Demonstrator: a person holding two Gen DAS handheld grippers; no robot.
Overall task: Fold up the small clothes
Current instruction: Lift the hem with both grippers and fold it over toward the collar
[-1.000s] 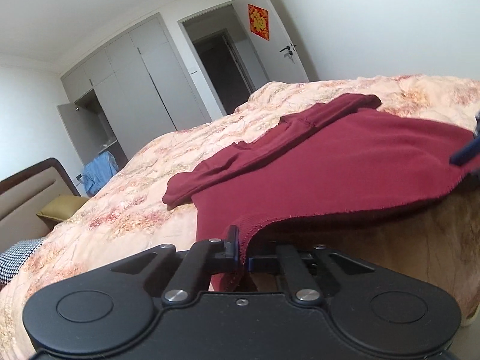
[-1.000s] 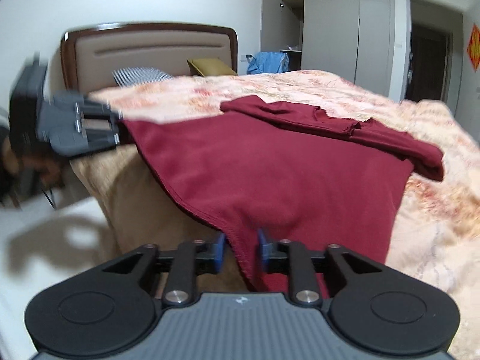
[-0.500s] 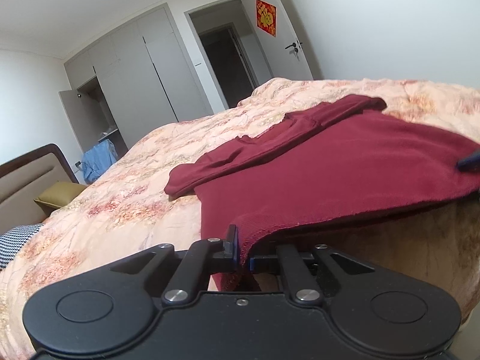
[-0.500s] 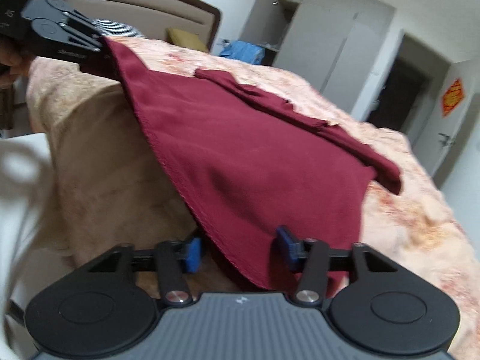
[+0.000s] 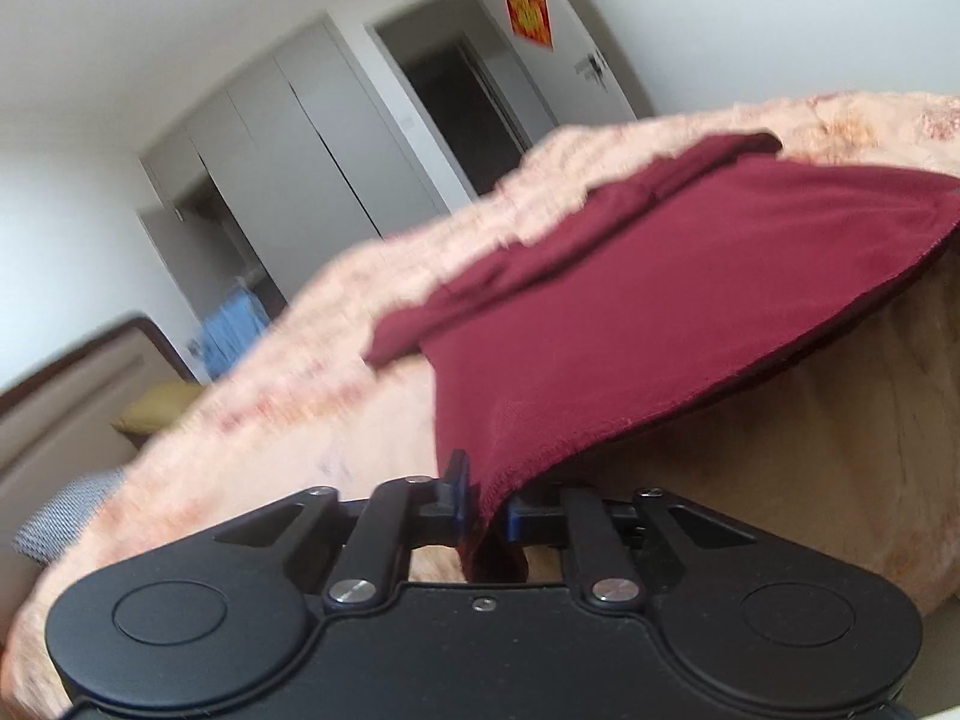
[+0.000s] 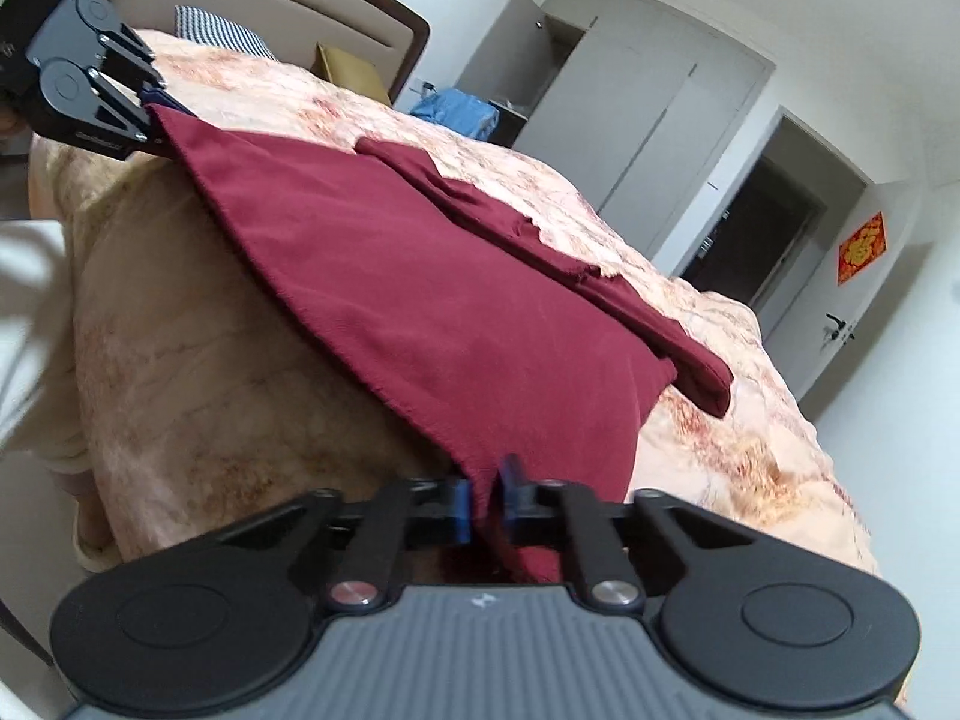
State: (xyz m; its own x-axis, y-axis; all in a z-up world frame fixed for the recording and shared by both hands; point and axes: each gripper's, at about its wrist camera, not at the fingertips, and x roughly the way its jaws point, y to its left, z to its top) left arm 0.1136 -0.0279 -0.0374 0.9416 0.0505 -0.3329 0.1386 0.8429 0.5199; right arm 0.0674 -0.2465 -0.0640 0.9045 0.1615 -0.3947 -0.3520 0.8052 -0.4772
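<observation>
A dark red garment [image 5: 672,312] lies on the bed, its near hem stretched over the bed's edge; it also shows in the right wrist view [image 6: 432,300]. Its sleeves [image 6: 540,246] are folded across the far side. My left gripper [image 5: 485,501] is shut on one hem corner. It also shows at the top left of the right wrist view [image 6: 150,114]. My right gripper [image 6: 483,501] is shut on the other hem corner.
The bed has a peach floral quilt [image 6: 720,420] and a brown headboard [image 6: 288,12] with a checked pillow [image 6: 222,36] and a mustard pillow [image 6: 351,69]. Grey wardrobes [image 5: 312,144], an open doorway [image 5: 474,102] and a white door stand behind.
My right gripper was open around the hem half a second ago and has shut on it. Both views have tilted; the left view is blurred by motion. The left grip has held.
</observation>
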